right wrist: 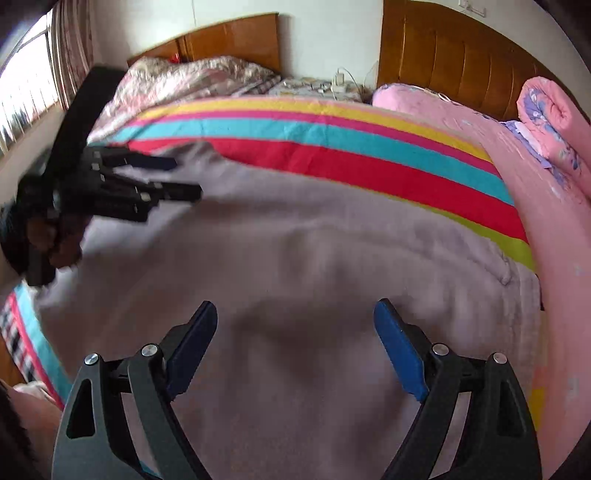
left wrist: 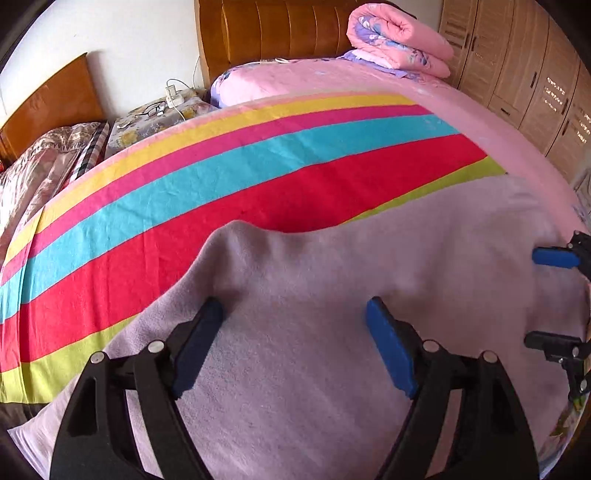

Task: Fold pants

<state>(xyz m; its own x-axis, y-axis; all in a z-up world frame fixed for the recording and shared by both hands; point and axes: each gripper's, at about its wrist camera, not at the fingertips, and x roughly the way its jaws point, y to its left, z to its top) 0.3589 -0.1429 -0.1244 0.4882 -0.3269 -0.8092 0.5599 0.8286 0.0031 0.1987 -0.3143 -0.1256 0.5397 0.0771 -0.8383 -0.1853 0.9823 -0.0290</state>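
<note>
Pale lilac fleece pants (left wrist: 332, 295) lie spread flat on a striped blanket (left wrist: 221, 192) on the bed; they also fill the right wrist view (right wrist: 295, 266). My left gripper (left wrist: 295, 321) is open and empty just above the pants near their left part. My right gripper (right wrist: 295, 325) is open and empty above the pants further right. The right gripper also shows at the right edge of the left wrist view (left wrist: 554, 295), open. The left gripper shows in the right wrist view (right wrist: 184, 177), open, over the pants' far left corner.
A folded pink quilt (left wrist: 399, 37) and a pink pillow (left wrist: 258, 81) lie near the wooden headboard (left wrist: 273, 33). A nightstand with a power strip (left wrist: 173, 98) stands between the two beds. Wardrobes (left wrist: 524, 74) line the right side. A window (right wrist: 26, 99) is at the left.
</note>
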